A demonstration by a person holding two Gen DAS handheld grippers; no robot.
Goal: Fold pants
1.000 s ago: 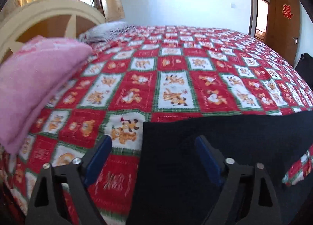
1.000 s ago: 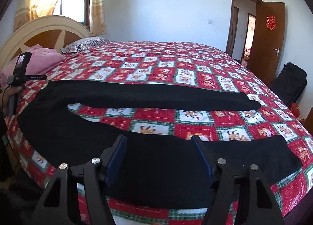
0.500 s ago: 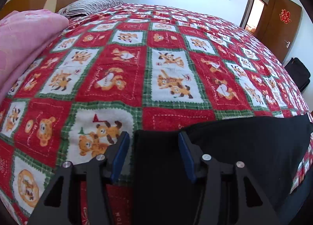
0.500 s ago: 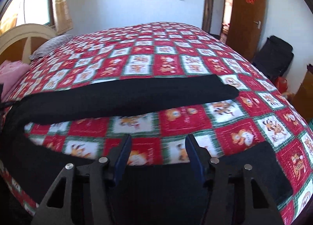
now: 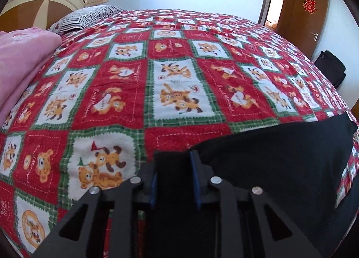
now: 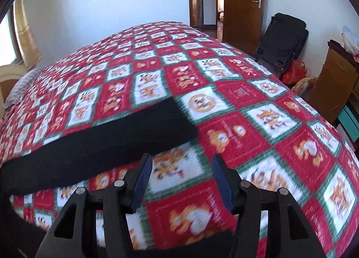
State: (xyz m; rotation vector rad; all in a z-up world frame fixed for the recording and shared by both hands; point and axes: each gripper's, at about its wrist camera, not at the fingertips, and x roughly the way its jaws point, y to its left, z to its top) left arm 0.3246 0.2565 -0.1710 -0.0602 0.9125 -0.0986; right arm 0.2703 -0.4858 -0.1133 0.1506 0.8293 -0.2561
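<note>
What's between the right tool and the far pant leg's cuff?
Only bare quilt, seen in the right wrist view: the right tool stands open over it, empty, short of the black pants.

Beyond the black pants (image 5: 269,157), the quilted bed (image 5: 175,73) lay flat and open all the way to the far wall, so a tool could pass freely there. A pink blanket (image 5: 20,65) and striped pillow (image 5: 85,16) crowded the headboard side. Past the foot stood a folded black chair (image 6: 285,38) and a cardboard box (image 6: 334,82).
</note>
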